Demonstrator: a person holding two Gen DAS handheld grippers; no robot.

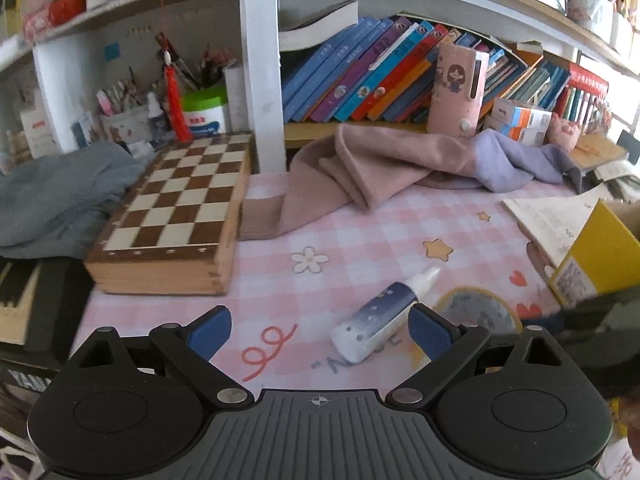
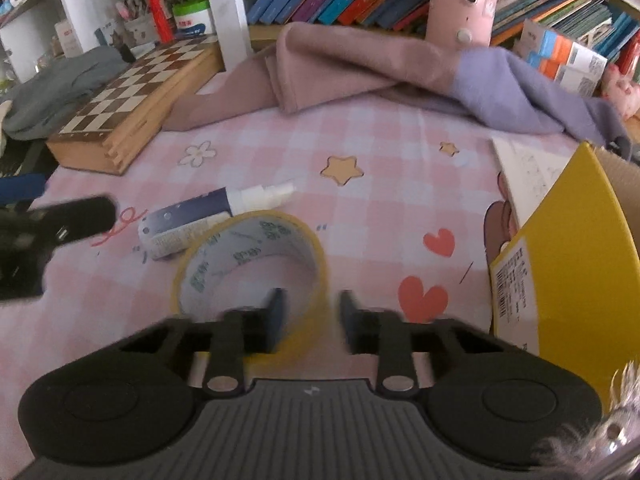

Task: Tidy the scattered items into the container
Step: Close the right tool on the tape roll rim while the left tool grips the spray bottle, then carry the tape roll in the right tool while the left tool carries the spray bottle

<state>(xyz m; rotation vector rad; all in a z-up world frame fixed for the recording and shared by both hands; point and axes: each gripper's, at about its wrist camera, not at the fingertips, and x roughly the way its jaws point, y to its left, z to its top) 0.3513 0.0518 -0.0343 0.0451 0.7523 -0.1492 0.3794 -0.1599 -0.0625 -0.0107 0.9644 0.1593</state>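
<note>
A small spray bottle (image 1: 376, 320) with a dark blue and white label and a white nozzle lies on the pink checked tablecloth (image 1: 304, 216). My left gripper (image 1: 318, 316) is open wide just above the cloth, and the bottle rests against the inside of its right finger. A roll of yellow tape (image 2: 248, 248) lies flat beside the bottle (image 2: 192, 216). My right gripper (image 2: 310, 300) straddles the roll's near wall, one finger inside the ring and one outside, with a gap still showing at the pads. The yellow cardboard box (image 2: 560, 260) stands open at the right.
A wooden chessboard case (image 1: 176, 216) sits at the left, with a grey cloth (image 1: 52, 196) beyond it. Pink and purple cloths (image 1: 400, 164) are heaped at the back below a shelf of books (image 1: 380, 72). A printed sheet (image 2: 528, 176) leans on the box. The left gripper (image 2: 60, 224) shows blurred at the left.
</note>
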